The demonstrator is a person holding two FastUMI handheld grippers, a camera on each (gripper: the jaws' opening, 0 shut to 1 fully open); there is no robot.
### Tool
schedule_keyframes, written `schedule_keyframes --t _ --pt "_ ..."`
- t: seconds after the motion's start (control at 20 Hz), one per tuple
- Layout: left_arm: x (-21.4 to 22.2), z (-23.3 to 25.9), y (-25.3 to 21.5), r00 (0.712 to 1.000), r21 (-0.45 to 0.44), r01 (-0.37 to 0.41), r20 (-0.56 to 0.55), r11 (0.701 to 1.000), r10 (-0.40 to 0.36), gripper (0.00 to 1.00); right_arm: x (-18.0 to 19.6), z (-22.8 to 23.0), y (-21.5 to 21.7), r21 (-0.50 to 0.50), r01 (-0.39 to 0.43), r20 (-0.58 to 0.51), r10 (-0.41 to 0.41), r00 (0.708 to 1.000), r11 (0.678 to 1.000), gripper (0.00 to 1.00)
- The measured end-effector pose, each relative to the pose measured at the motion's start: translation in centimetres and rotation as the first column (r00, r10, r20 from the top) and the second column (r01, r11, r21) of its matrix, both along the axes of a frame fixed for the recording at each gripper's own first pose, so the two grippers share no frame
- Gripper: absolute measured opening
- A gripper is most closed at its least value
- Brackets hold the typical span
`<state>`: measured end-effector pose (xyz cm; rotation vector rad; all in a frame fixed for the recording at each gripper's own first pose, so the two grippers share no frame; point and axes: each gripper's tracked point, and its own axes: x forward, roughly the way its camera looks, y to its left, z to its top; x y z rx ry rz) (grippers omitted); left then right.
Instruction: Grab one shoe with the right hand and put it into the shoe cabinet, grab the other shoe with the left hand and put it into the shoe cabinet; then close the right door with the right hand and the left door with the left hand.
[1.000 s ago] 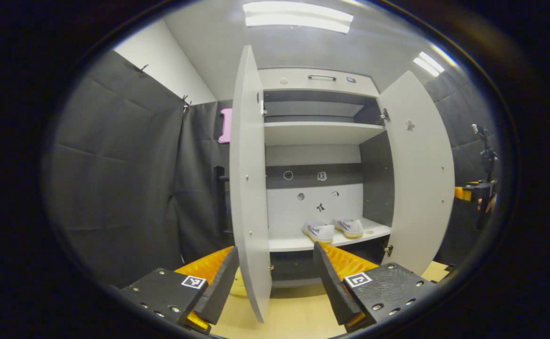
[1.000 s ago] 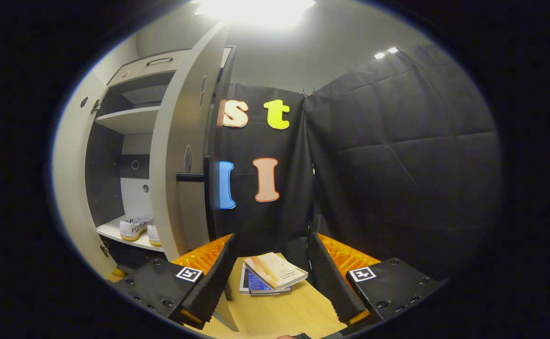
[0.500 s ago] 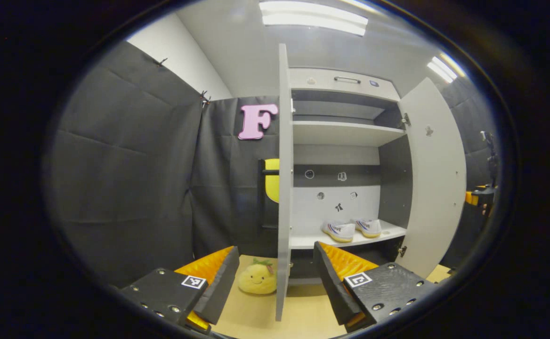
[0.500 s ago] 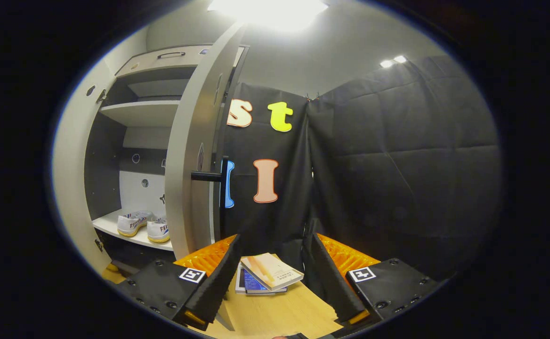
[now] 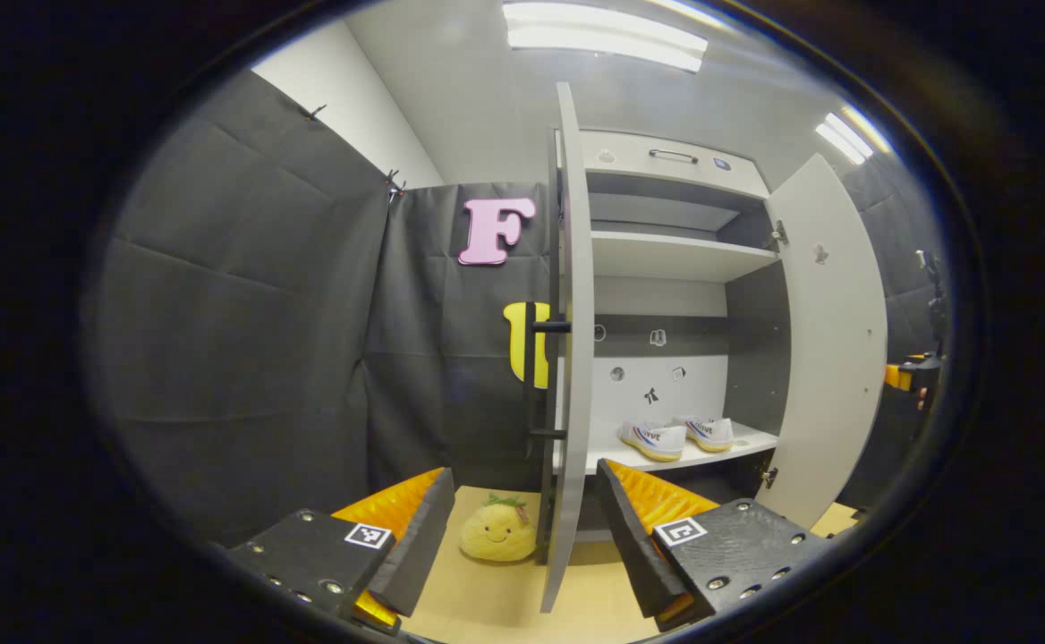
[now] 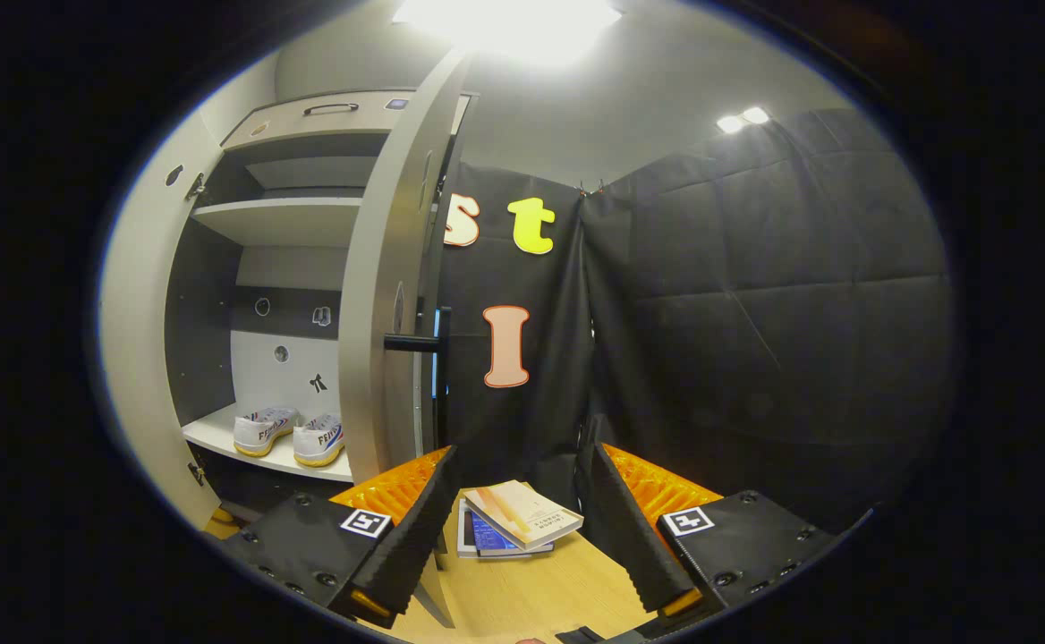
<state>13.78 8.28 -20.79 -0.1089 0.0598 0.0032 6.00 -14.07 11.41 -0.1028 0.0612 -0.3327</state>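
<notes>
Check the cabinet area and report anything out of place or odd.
Nothing looks damaged or spilled. Both shoes sit side by side on the lower shelf. Both doors, left and right, stand open, not yet closed. A plush toy and a stack of books lie on the floor.

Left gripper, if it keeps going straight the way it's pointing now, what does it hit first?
Probably the edge of the cabinet's left door, which stands open between the left gripper's fingers. The plush toy sits lower on the floor; depth is unclear.
</notes>
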Motion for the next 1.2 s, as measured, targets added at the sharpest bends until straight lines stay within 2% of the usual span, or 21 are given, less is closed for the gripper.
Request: schedule_keyframes --t 0.05,0.1,0.35,0.4,0.45,0.6,0.65,0.9,0.95,1.0,1.2 --pt "0.1 -0.1 0.3 1.0 -0.005 0.003 -0.003 1.0 -0.003 0.9 0.0 0.0 0.2 -0.006 -0.001 -0.004 0.001 1.0 1.0 0.91" --pt "0.2 -0.2 0.6 1.0 -0.01 0.005 -0.002 1.0 -0.005 0.9 -0.1 0.1 0.5 -0.002 -0.004 -0.004 0.004 1.0 1.0 0.94" --pt "0.5 -0.8 1.6 1.0 -0.018 0.007 -0.008 1.0 -0.007 0.91 -0.3 -0.1 2.1 0.012 -0.015 0.002 0.015 1.0 1.0 0.94" --pt "0.6 -0.9 1.7 1.0 -0.019 0.006 -0.01 1.0 -0.006 0.9 -0.4 -0.1 2.4 0.011 -0.014 0.002 0.014 1.0 1.0 0.91" --pt "0.7 -1.0 2.1 1.0 -0.018 0.003 -0.011 1.0 -0.004 0.9 -0.4 -0.1 2.7 0.011 -0.016 0.002 0.016 1.0 1.0 0.94" --pt "1.0 -1.4 2.7 1.0 -0.019 -0.007 -0.015 1.0 0.007 0.9 -0.4 -0.1 3.9 0.021 -0.027 0.01 0.026 1.0 0.999 0.95" --pt "0.8 -1.5 3.0 1.0 -0.023 -0.008 -0.016 1.0 0.008 0.91 -0.5 -0.1 4.1 0.022 -0.023 0.013 0.022 1.0 0.999 0.92" --pt "1.0 -1.9 4.1 1.0 -0.025 -0.016 -0.019 1.0 0.016 0.91 -0.5 -0.3 4.7 0.033 -0.015 0.014 0.015 1.0 0.999 0.92" --pt "1.0 -2.1 4.2 1.0 -0.027 -0.018 -0.019 0.999 0.017 0.91 -0.5 -0.3 5.0 0.033 -0.023 0.015 0.023 1.0 0.999 0.91" --pt "1.0 -2.1 4.3 1.0 -0.028 -0.018 -0.019 0.999 0.018 0.9 -0.5 -0.2 5.5 0.034 -0.036 0.015 0.035 0.999 0.999 0.95" --pt "0.8 -2.2 4.6 0.999 -0.021 -0.028 -0.017 0.999 0.027 0.9 0.1 -0.4 8.5 0.055 -0.117 0.024 0.116 0.993 0.992 0.94"
